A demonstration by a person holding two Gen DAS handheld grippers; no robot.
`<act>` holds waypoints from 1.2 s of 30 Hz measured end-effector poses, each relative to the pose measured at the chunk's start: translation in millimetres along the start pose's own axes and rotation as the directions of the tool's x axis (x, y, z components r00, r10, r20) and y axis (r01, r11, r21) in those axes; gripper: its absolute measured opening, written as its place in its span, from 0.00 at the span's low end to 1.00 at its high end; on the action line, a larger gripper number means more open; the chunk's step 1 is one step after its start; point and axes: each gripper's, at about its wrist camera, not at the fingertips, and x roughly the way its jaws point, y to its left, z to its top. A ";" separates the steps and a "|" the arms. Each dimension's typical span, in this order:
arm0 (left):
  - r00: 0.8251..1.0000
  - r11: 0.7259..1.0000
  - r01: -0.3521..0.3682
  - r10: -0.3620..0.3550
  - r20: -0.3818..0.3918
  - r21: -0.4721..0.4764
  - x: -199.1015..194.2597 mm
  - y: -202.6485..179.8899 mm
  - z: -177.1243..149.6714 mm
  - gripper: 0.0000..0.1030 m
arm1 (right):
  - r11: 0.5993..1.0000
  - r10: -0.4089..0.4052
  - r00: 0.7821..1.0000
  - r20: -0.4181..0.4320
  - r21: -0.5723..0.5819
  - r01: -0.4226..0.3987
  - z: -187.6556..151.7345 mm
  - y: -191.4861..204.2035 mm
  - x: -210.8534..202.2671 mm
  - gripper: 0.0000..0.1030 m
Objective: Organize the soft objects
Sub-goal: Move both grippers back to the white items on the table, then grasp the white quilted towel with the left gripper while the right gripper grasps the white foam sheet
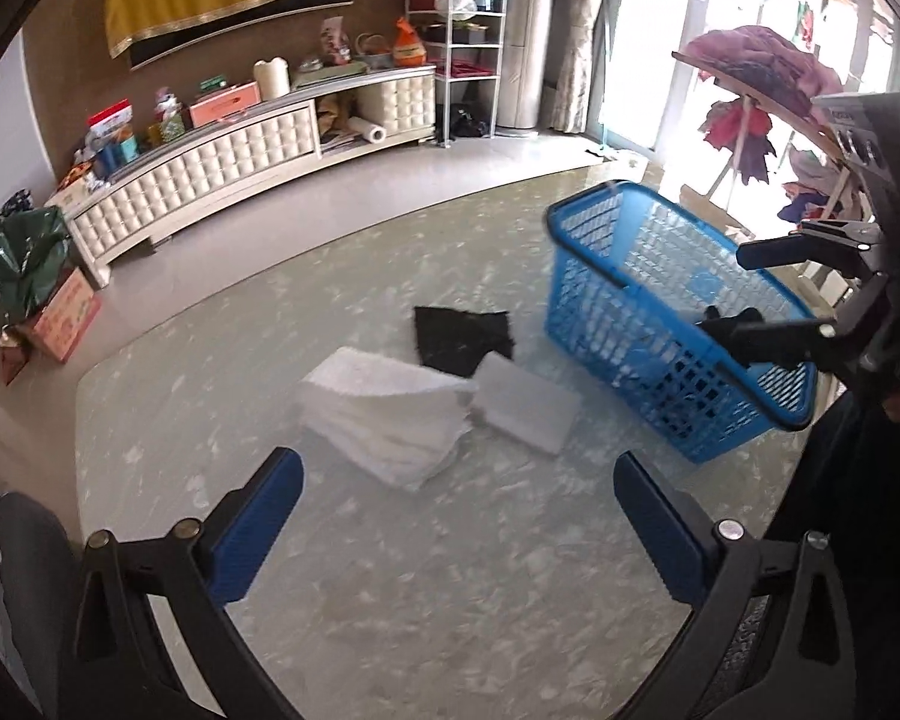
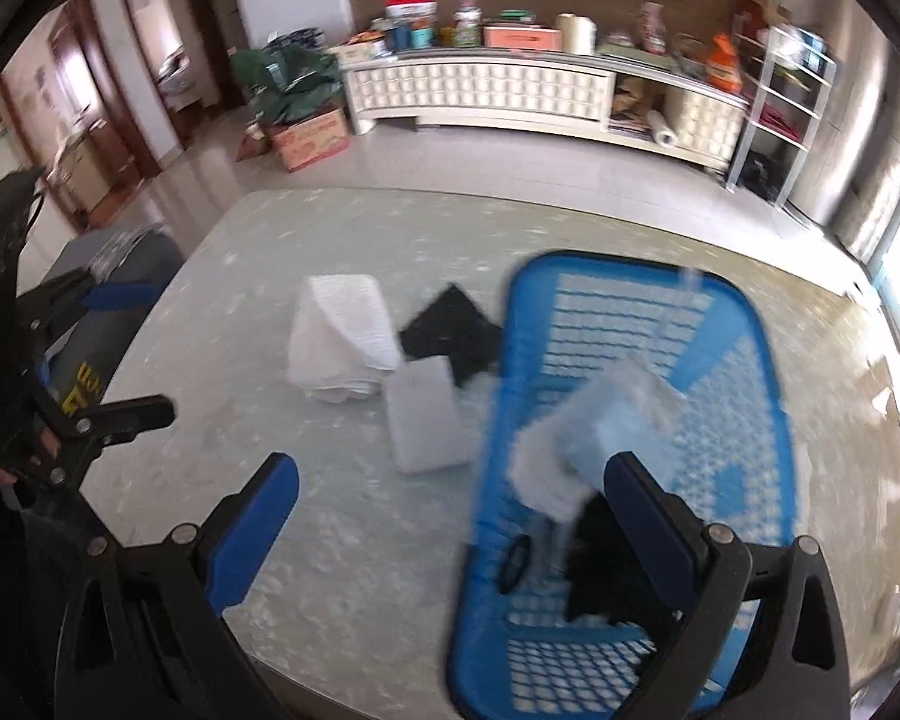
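My left gripper (image 1: 459, 531), jaws spread and empty, is nearest the folded white towel (image 1: 384, 420) lying just ahead, long axis slanting right.

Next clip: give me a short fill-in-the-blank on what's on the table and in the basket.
1. The basket on the table is coloured ____.
2. The cloth lying behind the white foam block is coloured ____.
3. The folded white towel lies ____ the basket.
4. The left gripper holds ____.

Missing words: blue; black; outside; nothing
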 end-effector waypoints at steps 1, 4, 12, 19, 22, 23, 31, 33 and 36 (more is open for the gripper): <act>1.000 1.000 -0.008 0.008 -0.006 -0.011 0.9 5.9 -3.1 1.00 | 1.000 0.016 1.000 -0.002 -0.016 -0.016 1.1 6.3 3.4 0.99; 1.000 1.000 -0.008 0.008 -0.015 -0.016 0.1 16.8 -10.4 1.00 | 0.998 0.034 0.999 -0.013 -0.058 -0.035 6.5 22.6 16.9 0.99; 0.998 0.998 -0.022 0.019 -0.055 -0.060 7.8 42.6 -27.2 1.00 | 0.991 0.048 0.996 -0.074 -0.124 -0.057 15.1 57.0 55.8 0.99; 0.997 0.995 -0.029 0.022 -0.072 -0.092 13.5 56.1 -34.7 1.00 | 0.987 0.045 0.990 -0.132 -0.146 -0.064 14.4 75.2 84.6 0.95; 0.996 0.996 -0.030 0.023 -0.082 -0.088 19.8 57.4 -36.8 1.00 | 0.989 0.025 0.988 -0.150 -0.138 -0.045 13.2 76.0 97.2 0.95; 0.996 0.996 -0.034 0.027 -0.090 -0.086 22.3 58.3 -37.4 1.00 | 0.990 0.017 0.988 -0.155 -0.137 -0.038 12.7 76.0 101.2 0.95; 0.993 0.992 -0.045 0.031 -0.117 -0.120 47.3 74.3 -38.8 1.00 | 0.996 -0.042 0.983 -0.176 -0.088 0.027 11.4 67.2 128.1 0.95; 0.990 0.989 -0.068 0.050 -0.129 -0.133 55.4 78.3 -38.3 1.00 | 0.996 -0.058 0.983 -0.174 -0.082 0.044 11.6 65.8 132.8 0.95; 0.991 0.984 -0.073 0.053 -0.126 -0.161 64.7 83.9 -35.2 1.00 | 0.994 -0.088 0.982 -0.169 -0.078 0.076 11.5 65.4 138.6 0.95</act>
